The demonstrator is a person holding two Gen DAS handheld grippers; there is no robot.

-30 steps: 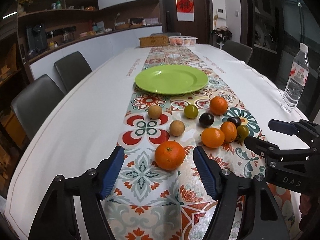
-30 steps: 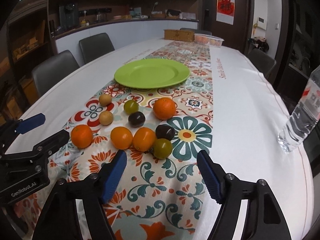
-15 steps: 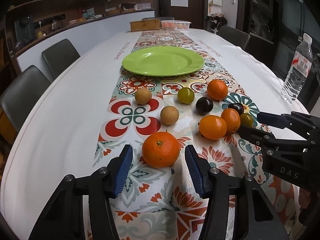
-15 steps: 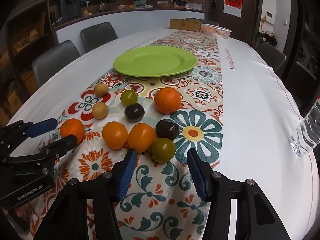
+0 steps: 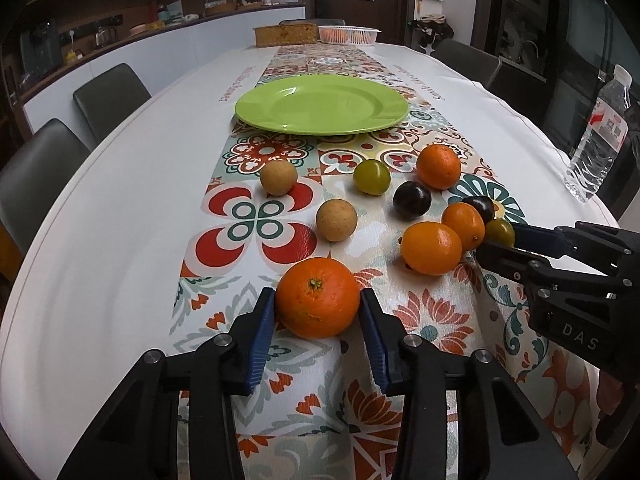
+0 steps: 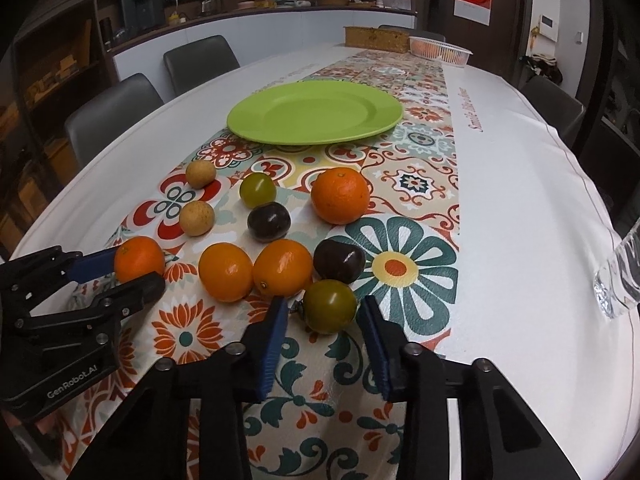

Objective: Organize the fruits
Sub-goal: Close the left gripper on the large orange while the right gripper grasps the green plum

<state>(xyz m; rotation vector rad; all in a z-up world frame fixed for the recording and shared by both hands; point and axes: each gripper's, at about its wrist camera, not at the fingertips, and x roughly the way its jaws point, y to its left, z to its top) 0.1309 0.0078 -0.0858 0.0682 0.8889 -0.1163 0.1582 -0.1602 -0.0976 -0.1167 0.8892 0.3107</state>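
Several fruits lie on a patterned runner before an empty green plate (image 5: pixel 322 106) (image 6: pixel 316 114). My left gripper (image 5: pixel 318 306) has its blue pads against both sides of the nearest orange (image 5: pixel 318 298), which rests on the runner; the orange also shows in the right wrist view (image 6: pixel 139 258). My right gripper (image 6: pixel 324 316) straddles a green tomato (image 6: pixel 330 306) with small gaps at each pad. Two oranges (image 6: pixel 256 270), two dark plums (image 6: pixel 268 221), another orange (image 6: pixel 340 195), a green tomato (image 6: pixel 258 189) and two tan round fruits (image 6: pixel 197 218) lie beyond.
A water bottle (image 5: pixel 598 136) stands at the right table edge. A woven box (image 5: pixel 285 35) and a white basket (image 5: pixel 349 35) sit at the table's far end. Grey chairs (image 5: pixel 108 98) line the left side. White tablecloth flanks the runner.
Both grippers moved forward and narrowed. The left pads closed onto the near orange. The right pads came around the green tomato.
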